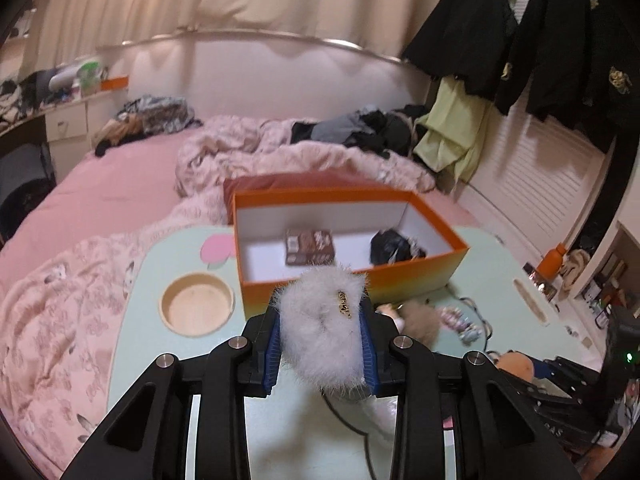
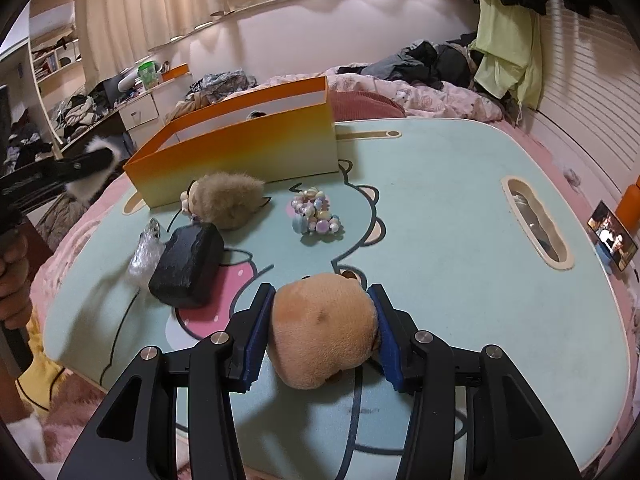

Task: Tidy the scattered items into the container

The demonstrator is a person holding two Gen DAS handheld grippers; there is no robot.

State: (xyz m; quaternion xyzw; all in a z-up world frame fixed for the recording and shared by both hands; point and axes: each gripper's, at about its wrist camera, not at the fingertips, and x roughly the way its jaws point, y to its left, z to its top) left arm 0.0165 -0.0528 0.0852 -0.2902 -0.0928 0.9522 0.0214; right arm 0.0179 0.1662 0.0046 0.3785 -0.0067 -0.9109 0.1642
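White fluffy pompom point(image 1: 324, 320) is clamped in the left gripper point(image 1: 323, 334), raised just short of the orange box's point(image 1: 352, 280) near wall — the box lies straight ahead. Tan plush toy point(image 2: 322, 326) is pinched in the right gripper point(image 2: 324, 330), at the lap table's point(image 2: 440, 184) near edge.

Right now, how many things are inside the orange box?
2. A small brown box lies near the middle, a black bundle towards the right. The orange box near wall may hide more.

You're seeing mint lap table point(image 2: 440, 184) carrying orange box point(image 2: 240, 160); brown pompom point(image 2: 228, 204), bead bracelet point(image 2: 316, 216), black pouch point(image 2: 188, 266) lying just beside box.
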